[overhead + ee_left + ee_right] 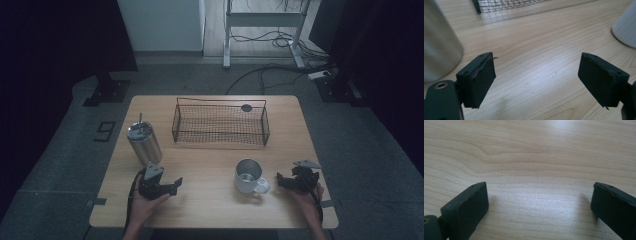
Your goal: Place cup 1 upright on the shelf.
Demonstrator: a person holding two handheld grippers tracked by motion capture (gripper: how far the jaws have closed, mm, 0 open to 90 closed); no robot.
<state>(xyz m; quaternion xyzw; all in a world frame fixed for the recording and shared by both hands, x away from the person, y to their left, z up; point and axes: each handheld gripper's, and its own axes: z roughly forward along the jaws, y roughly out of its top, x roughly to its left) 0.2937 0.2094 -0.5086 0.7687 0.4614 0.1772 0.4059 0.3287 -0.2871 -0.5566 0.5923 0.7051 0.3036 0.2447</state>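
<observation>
Left gripper fingers spread wide, nothing between, bare counter under the gap. Right gripper fingers also wide, gripping nothing, only wood grain in the gap.

White mug just ahead of the right fingertips in the high view, handle turned toward them, not touching; same mug at the far right edge of the left gripper view.

Steel tumbler with straw close beside the left fingers, on their left; blurred wall of it in the left gripper view.

Wire basket farther ahead of both, a dark round disc at its far rim.

No readable brand or label on mug, tumbler or basket. Nothing between fingers and mug.
</observation>
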